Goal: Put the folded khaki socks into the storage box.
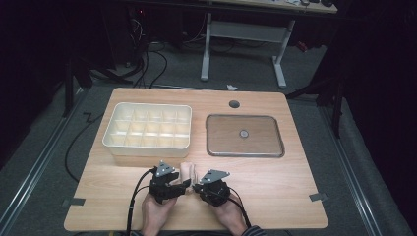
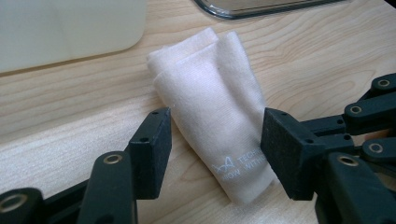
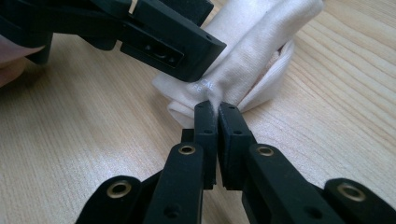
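Cloth (image 2: 212, 105): one, cream, folded into a narrow bundle, with small white printed lettering near one end. It lay on the table (image 1: 275, 191) near the person's edge, in front of the divided tray and between the two grippers. In the high view it showed as a pale shape (image 1: 188, 171) just beyond the gripper bodies.

Left gripper (image 2: 215, 140): black, held in the person's left hand (image 1: 156, 212). Its jaws stood apart, one on each side of the cloth's printed end. The pads were close to the fabric without pressing it. In the right gripper view this gripper (image 3: 154, 32) hung over the cloth from the upper left.

Right gripper (image 3: 217, 109): black, held in the right hand (image 1: 229, 215). Its jaws were closed together on a pinch of the cloth's edge, with fabric drawn up between the pads.

Tray (image 1: 147, 127): white plastic, split into many small square compartments. It sat on the left half of the table beyond the grippers. No contents could be made out in its compartments.

Lid (image 1: 244, 135): flat, rectangular, clear with a dark rim and a small round centre knob. It lay to the right of the tray, apart from it.

Table: light wood grain, with a round dark cable hole (image 1: 234, 104) near the far edge.
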Demonstrator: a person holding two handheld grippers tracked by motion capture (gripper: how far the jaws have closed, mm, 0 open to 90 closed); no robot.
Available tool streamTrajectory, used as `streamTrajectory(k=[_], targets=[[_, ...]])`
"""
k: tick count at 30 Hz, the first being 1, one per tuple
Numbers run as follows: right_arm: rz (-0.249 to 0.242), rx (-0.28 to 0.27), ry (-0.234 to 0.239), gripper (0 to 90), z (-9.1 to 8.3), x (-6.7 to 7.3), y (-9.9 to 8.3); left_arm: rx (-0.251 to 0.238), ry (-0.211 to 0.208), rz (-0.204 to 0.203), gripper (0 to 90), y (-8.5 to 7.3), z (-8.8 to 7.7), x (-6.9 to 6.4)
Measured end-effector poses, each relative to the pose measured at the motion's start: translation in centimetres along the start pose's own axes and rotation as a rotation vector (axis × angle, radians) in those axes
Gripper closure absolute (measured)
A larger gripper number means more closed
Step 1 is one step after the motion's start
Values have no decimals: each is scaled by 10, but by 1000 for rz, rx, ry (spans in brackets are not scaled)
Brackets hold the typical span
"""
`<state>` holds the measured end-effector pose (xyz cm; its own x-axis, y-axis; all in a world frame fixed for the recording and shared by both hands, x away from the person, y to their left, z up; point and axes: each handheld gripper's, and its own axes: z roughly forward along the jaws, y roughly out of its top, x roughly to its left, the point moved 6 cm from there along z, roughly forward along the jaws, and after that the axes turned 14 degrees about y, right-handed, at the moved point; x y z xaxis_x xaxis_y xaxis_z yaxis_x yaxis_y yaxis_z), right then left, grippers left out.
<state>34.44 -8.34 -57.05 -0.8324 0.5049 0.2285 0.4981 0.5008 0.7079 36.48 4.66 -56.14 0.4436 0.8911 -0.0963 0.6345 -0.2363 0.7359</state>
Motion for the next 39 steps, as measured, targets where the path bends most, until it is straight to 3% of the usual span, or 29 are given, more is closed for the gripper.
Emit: streamTrajectory(k=[9,16,23,30,36,39], targets=[[6,-2,-6,856,0,-2,0,44,-9,-24,435,3,10,2],[23,-17,-19,687,-6,-5,-2,51,-21,-31,417,5,8,6],[50,-71,-57,625,-31,-15,-12,22,-28,-68,397,9,4,12],[96,-110,-108,614,-49,-33,-23,25,-37,-58,385,26,1,11],[132,-153,-138,596,-70,-48,-34,40,-14,-69,376,37,1,11],[138,-160,-159,587,-80,-54,-40,54,14,-46,370,40,3,8]])
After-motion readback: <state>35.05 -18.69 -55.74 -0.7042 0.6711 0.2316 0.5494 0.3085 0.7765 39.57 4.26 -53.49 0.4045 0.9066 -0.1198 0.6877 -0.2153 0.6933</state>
